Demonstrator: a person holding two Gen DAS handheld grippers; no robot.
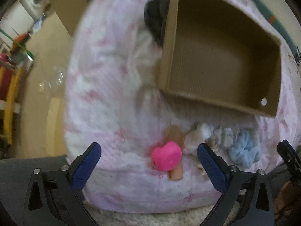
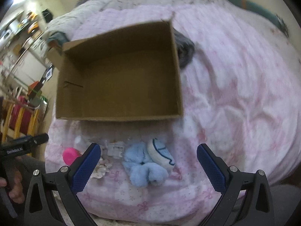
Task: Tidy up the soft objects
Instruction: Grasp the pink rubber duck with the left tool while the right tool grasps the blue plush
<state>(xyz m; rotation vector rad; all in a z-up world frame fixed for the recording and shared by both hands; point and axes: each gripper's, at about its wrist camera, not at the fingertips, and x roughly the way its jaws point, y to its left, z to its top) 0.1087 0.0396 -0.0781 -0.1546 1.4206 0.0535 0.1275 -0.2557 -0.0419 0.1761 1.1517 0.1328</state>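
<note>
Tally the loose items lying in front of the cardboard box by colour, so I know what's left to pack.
Pink: 1, the pink heart-shaped piece
Light blue: 1, the fluffy blue plush
White with blue lines: 1, the white plush
Pale or whitish: at least 2, the small pale bits, too blurred to separate
Total: at least 5; the cardboard box is empty.

Left wrist view looks forward along its spread blue fingers, down onto the pink bedspread (image 1: 112, 98) from the near edge, angled rightward to the cardboard box (image 1: 222, 56). Right wrist view sits further right, facing the same box (image 2: 120, 79) nearly head-on. Both share the box, the pink heart toy (image 1: 166, 155) (image 2: 70, 155) and the blue plush (image 1: 245, 150) (image 2: 143, 167), all near.
</note>
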